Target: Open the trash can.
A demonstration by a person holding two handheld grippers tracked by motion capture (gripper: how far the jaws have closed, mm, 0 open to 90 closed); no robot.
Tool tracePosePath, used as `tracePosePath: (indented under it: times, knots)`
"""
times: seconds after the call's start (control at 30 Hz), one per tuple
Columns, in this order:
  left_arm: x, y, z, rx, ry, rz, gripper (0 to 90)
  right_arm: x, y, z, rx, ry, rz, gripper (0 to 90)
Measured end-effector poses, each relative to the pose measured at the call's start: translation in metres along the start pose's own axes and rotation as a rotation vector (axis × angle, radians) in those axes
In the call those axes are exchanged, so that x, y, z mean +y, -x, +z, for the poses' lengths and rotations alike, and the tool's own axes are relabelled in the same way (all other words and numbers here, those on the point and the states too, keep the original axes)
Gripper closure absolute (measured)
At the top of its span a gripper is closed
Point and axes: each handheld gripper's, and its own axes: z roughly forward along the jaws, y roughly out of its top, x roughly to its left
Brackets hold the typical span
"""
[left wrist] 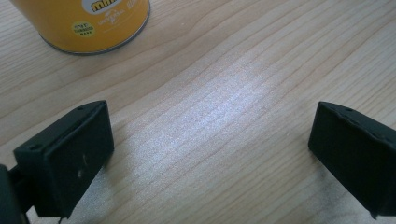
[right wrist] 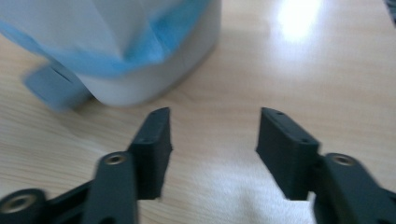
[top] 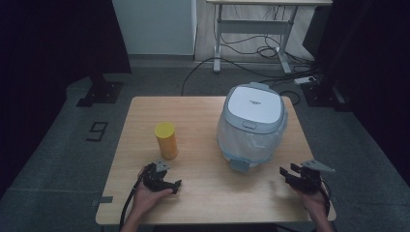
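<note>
A yellow can [top: 166, 140] stands upright on the wooden table [top: 193, 111], left of centre; its base [left wrist: 88, 25] fills the top left of the left gripper view. My left gripper [top: 167, 176] rests on the table just in front of the can, open, with bare wood between its jaws [left wrist: 210, 140]. A white and grey bin [top: 251, 123] with a closed lid and a blue-edged plastic liner stands right of centre. My right gripper [top: 286, 175] sits open near the front right edge, pointing at the bin's base [right wrist: 140, 79], nothing between its jaws.
A small grey pedal [top: 240, 165] sticks out of the bin's front [right wrist: 56, 86]. Behind the table are a white desk frame [top: 251, 34] and loose cables [top: 261, 50] on grey floor. Bare wood lies between the two grippers.
</note>
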Motion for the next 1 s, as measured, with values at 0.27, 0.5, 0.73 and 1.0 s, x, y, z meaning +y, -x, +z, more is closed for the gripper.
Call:
tracePosePath:
  times: [0.27,0.5,0.73,1.0]
  knots:
    - [0.000,0.000,0.000,0.000,0.000,0.000,0.0,0.018,-0.008,-0.020,0.101,0.071,-0.010,70.0]
    - [0.000,0.000,0.000,0.000,0.000,0.000,0.0,0.042,-0.012,-0.040,0.197,0.128,-0.002,87.3]
    - [0.000,0.000,0.000,0.000,0.001,-0.001,0.0,0.067,-0.017,-0.059,0.262,0.189,-0.019,89.3]
    - [0.000,0.000,0.000,-0.002,0.000,0.001,0.0,0.100,-0.028,-0.069,0.316,0.240,-0.051,89.3]
